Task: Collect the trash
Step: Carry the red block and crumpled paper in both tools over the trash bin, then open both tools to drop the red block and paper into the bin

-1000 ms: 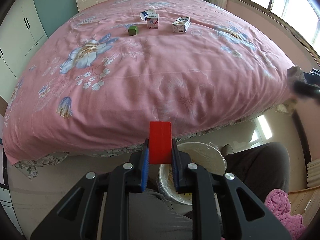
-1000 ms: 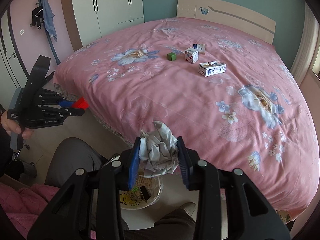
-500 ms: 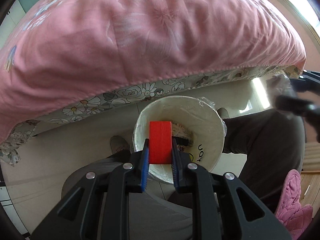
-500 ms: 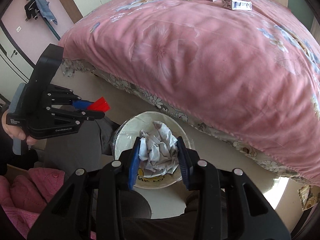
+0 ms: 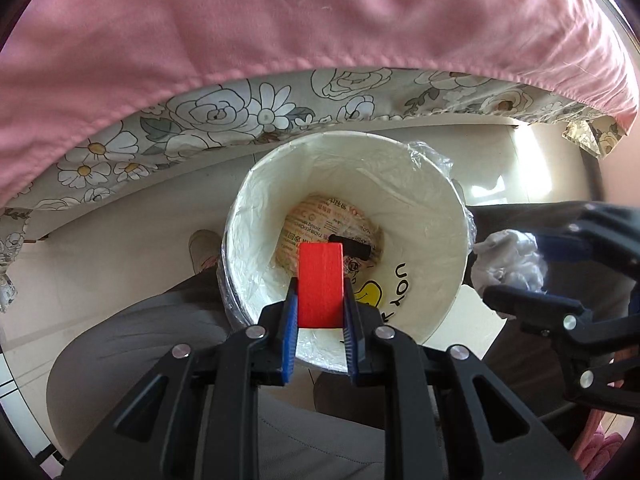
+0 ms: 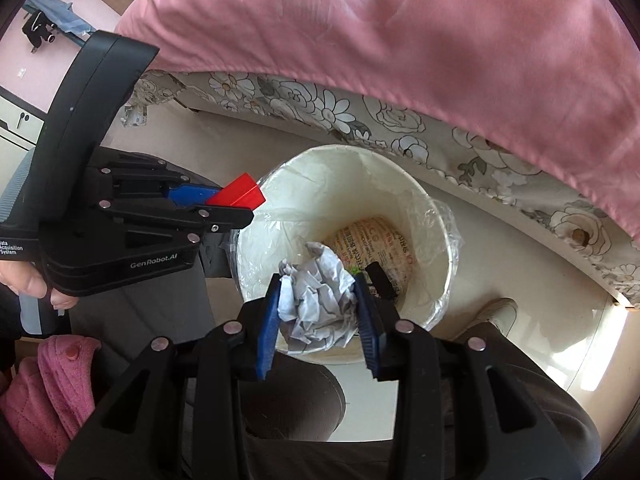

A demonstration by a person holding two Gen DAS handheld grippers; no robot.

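Note:
My left gripper [image 5: 320, 304] is shut on a red block [image 5: 321, 284] and points straight down over the near side of a white lined bin [image 5: 424, 208]. From the right wrist view that same left gripper [image 6: 236, 200] hangs at the bin's left rim [image 6: 256, 240] with the red block [image 6: 237, 196] sticking out. My right gripper [image 6: 318, 308] is shut on a crumpled wad of grey-white paper [image 6: 316, 300] above the bin's near edge. In the left wrist view the paper wad [image 5: 506, 258] sits just outside the bin's right rim. A printed wrapper [image 5: 320, 224] and a black piece [image 5: 352, 246] lie in the bin's bottom.
The pink bedspread [image 5: 320, 20] and floral bed skirt [image 5: 240, 108] overhang close behind the bin. A person's grey trouser legs [image 5: 132, 340] flank the bin on the pale floor. A pink quilted garment [image 6: 44, 392] lies at lower left.
Both grippers have sunk from bed height to just over the bin and tilted downward. The bed top with its boxes has left the view. Both grips are unchanged.

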